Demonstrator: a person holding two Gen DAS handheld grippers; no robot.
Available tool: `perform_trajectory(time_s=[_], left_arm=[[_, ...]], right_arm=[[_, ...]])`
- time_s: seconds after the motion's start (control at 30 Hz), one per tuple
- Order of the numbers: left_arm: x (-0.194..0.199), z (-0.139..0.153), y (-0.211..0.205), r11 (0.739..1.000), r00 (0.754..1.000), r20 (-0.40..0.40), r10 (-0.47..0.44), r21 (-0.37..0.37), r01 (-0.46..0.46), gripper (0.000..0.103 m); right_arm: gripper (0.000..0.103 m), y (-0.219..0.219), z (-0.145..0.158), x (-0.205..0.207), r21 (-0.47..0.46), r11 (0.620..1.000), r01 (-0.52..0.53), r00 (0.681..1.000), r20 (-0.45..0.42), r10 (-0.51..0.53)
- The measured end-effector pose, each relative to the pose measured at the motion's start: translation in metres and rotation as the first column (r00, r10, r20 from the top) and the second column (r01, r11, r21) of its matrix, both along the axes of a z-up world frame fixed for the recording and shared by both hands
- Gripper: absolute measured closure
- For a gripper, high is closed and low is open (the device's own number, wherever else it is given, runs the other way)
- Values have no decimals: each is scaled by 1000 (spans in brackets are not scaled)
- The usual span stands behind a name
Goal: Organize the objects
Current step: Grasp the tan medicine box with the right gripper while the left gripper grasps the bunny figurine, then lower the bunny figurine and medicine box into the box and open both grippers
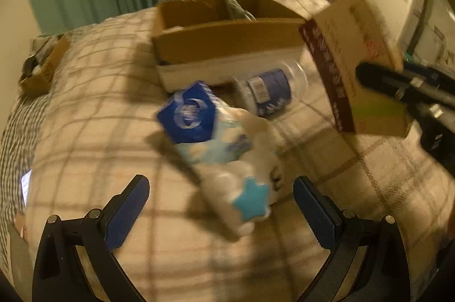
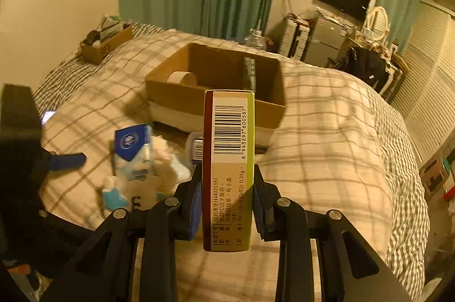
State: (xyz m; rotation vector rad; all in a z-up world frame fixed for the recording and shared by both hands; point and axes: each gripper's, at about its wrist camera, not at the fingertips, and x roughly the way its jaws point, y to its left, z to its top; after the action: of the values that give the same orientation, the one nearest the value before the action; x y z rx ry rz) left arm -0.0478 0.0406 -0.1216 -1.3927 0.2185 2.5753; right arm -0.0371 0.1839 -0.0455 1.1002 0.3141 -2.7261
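Left wrist view
Left gripper (image 1: 221, 192): its jaws stood wide apart above the checked bedspread (image 1: 93, 114), holding nothing.
Between the fingers: a white plush toy (image 1: 250, 182) with a light blue star lay on the bedspread, a blue-and-white carton (image 1: 196, 125) touching its far side.
Clear jar (image 1: 270, 91): it lay on its side just in front of the cardboard box (image 1: 227, 43), blue label up.
Cardboard box: open-topped, on the bed; its contents were too blurred to name here.
Medicine box (image 1: 355, 60): it hung in the air right of the cardboard box, pinched by the right gripper (image 1: 392, 86).

Right wrist view
Right gripper (image 2: 227, 188): clamped on the medicine box (image 2: 229, 159) from both sides.
Medicine box axis: long axis ran away from the camera, along the fingers, toward the cardboard box (image 2: 216, 91), barcode face up.
Cardboard box contents: a tape roll (image 2: 182, 78) in the left part, a dark flat item (image 2: 250, 71) upright near the right.
Small box (image 2: 106, 41): at the bed's far left corner, stuffed with mixed items.
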Motion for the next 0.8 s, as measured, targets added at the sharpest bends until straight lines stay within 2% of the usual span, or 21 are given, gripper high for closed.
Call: perform_trajectory(time_s=[0.1, 0.17, 0.2, 0.27, 0.33, 0.5, 0.63, 0.8], left_arm=[[-5, -13, 15, 999, 999, 34, -38, -26, 39, 1], [-9, -22, 18, 999, 997, 69, -39, -31, 41, 17], [-11, -24, 18, 999, 996, 79, -37, -29, 39, 22], [-10, -23, 14, 999, 996, 80, -32, -14, 34, 35], [-6, -20, 11, 1000, 997, 69, -28, 4, 28, 39], [7, -2, 3, 999, 1000, 5, 2, 42, -2, 39], [23, 24, -1, 998, 997, -72, 2, 55, 2, 39], [30, 55, -8, 996, 990, -144, -2, 84, 14, 40]], right_arm=[[74, 15, -1, 0, -30, 999, 18, 1000, 7, -18], [74, 21, -2, 0, -50, 999, 19, 1000, 13, -19], [74, 23, -3, 0, -56, 998, 20, 1000, 14, -19], [74, 23, -5, 2, -61, 998, 18, 1000, 14, -17], [74, 23, -5, 4, -60, 998, 16, 1000, 11, -16], [74, 21, -1, 12, -66, 998, 14, 1000, -1, -14], [74, 20, 7, 21, -77, 997, 6, 1000, -11, -7], [74, 16, 30, 33, -97, 995, -26, 998, -58, 21]])
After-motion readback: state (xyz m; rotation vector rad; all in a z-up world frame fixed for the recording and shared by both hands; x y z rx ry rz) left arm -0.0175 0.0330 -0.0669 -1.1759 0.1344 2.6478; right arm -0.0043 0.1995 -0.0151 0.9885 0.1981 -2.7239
